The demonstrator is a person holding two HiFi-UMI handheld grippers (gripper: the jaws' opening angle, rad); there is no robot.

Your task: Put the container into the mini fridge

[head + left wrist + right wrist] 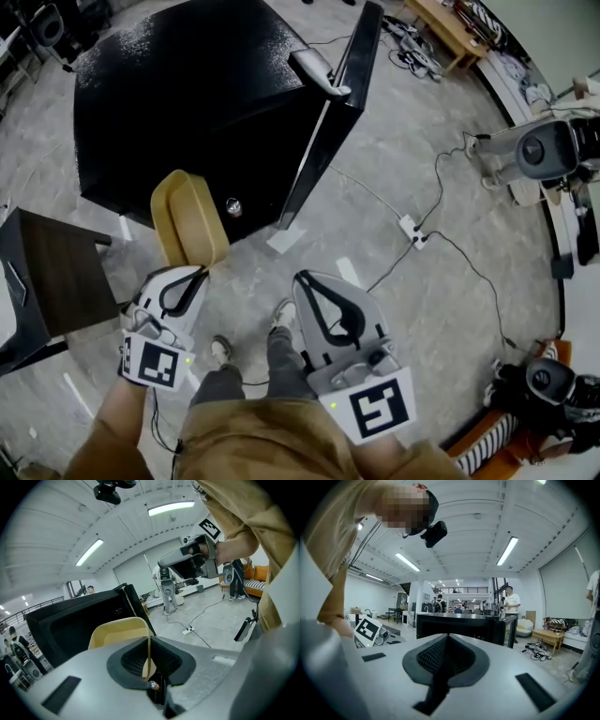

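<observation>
A tan plastic container is held up in front of the black mini fridge, whose door stands open to the right. My left gripper is shut on the container's near rim; in the left gripper view the thin rim runs between the jaws and the tan container rises beyond them. My right gripper is shut with nothing in it, held beside the left one. In the right gripper view the right gripper points at the fridge.
A dark wooden side table stands at the left. A white power strip and cables lie on the grey floor to the right. A robot base stands at the far right. My feet are just below the grippers.
</observation>
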